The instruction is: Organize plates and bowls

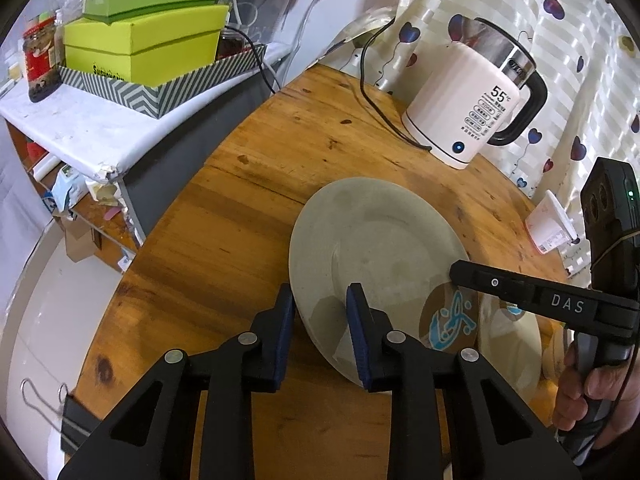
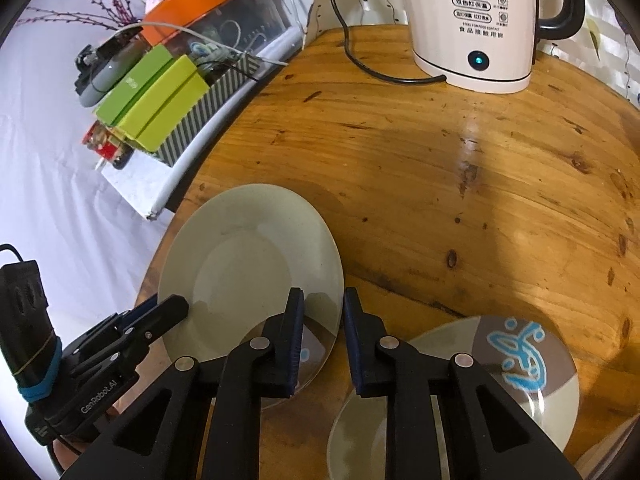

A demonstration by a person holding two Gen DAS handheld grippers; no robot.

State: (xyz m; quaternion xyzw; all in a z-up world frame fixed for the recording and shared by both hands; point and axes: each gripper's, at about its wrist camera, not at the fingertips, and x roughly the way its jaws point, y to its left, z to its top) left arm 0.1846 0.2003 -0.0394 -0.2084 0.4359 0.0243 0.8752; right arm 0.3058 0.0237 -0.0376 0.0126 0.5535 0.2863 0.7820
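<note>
A plain pale green plate (image 1: 380,232) (image 2: 248,248) sits near the round wooden table's (image 1: 248,184) left edge. My left gripper (image 1: 320,294) is shut on its left rim, one blue pad on top and the other against the outer edge. My right gripper (image 2: 323,296) is shut on the plate's right rim; in the left wrist view it (image 1: 456,271) reaches in from the right. The plain plate partly covers a brown plate with a blue motif (image 1: 452,318) (image 2: 314,354). Another plate with the same motif (image 2: 524,354) lies under my right gripper.
A white electric kettle (image 1: 468,100) (image 2: 472,32) stands at the back of the table, with its black cord (image 1: 372,92) trailing left. A side shelf holds green boxes (image 1: 140,48) in a striped tray. A small pink-and-white cup (image 1: 550,228) stands at the right edge. A hand (image 1: 592,396) holds the right gripper.
</note>
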